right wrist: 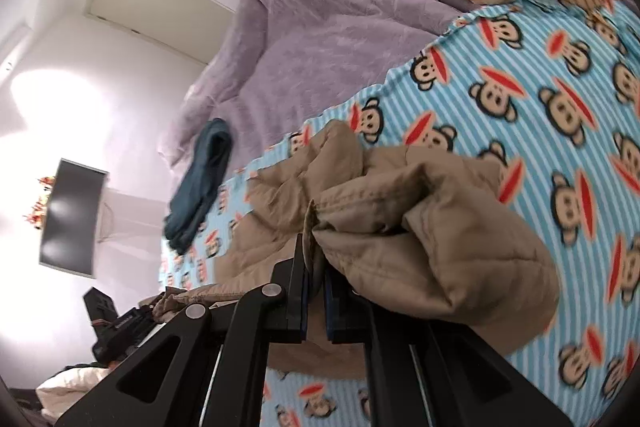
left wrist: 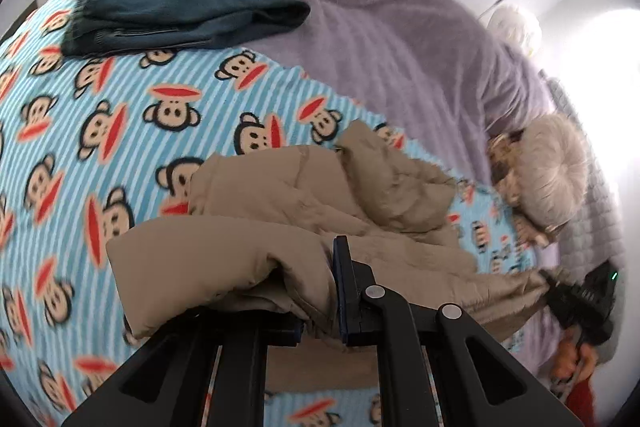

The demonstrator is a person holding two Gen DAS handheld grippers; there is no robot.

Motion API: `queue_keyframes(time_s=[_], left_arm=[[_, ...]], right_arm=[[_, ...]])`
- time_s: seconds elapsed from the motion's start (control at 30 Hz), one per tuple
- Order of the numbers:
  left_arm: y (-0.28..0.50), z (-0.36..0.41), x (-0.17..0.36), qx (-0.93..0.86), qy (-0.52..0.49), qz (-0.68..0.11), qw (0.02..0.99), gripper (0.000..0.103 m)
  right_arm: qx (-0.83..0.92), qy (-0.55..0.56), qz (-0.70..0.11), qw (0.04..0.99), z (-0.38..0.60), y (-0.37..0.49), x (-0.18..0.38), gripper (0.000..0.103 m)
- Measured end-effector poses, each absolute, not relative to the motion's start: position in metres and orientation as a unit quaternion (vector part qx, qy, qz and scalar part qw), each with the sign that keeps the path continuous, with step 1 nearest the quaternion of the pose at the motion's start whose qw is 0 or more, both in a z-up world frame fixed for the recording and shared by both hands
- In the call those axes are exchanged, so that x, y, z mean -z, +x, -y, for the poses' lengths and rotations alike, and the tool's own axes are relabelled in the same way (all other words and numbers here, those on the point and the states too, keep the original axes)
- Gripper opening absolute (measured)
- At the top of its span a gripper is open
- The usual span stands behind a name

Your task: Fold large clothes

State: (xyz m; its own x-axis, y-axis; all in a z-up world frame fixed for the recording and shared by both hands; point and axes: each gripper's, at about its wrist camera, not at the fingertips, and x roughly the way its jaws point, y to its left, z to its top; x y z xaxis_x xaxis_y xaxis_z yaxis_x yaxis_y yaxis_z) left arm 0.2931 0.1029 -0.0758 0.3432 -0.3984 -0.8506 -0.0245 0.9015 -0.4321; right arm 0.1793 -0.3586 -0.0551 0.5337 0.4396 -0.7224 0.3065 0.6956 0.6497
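Note:
A tan padded jacket (left wrist: 304,211) lies bunched on a blue striped monkey-print blanket (left wrist: 120,115). My left gripper (left wrist: 320,291) is shut on a thick folded edge of the jacket, which bulges over the left finger. My right gripper (right wrist: 316,267) is shut on another edge of the jacket (right wrist: 420,227), pinched between its pads. The right gripper also shows at the far right in the left wrist view (left wrist: 576,299), holding the stretched jacket edge. The left gripper shows in the right wrist view (right wrist: 120,323) at the lower left.
A folded dark teal garment (left wrist: 180,7) lies at the blanket's far edge, also in the right wrist view (right wrist: 200,187). A lilac duvet (left wrist: 380,27) covers the rest of the bed. A furry cushion (left wrist: 552,167) and soft toys lie at the right. A dark monitor (right wrist: 72,215) hangs on the wall.

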Motion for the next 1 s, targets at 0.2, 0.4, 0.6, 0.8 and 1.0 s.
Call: queue_keyframes(time_s=[0.2,0.4,0.6,0.8,1.0], left_arm=[[0.336,-0.088,0.145,0.095,-0.152,-0.587,0.790,0.014],[0.353,-0.075,0.187,0.081,-0.132,-0.588,0.794,0.014],[0.349,-0.066,0.176,0.094,-0.097,-0.572,0.809,0.031],[0.337,-0.065,0.136,0.100,-0.078,-0.541,0.832,0.084],[0.326,-0.058,0.109,0.109,-0.048,-0.497,0.859,0.084]], right_arm=[[-0.012,0.398,-0.514,0.760,0.363,0.234,0.116,0.006],[0.017,0.406,-0.538,0.739,0.363,0.261,0.181,0.007],[0.022,0.428,-0.536,0.727,0.366,0.263,0.207,0.007],[-0.002,0.385,-0.549,0.742,0.365,0.266,0.187,0.017],[-0.033,0.358,-0.513,0.779,0.357,0.251,0.149,0.086]])
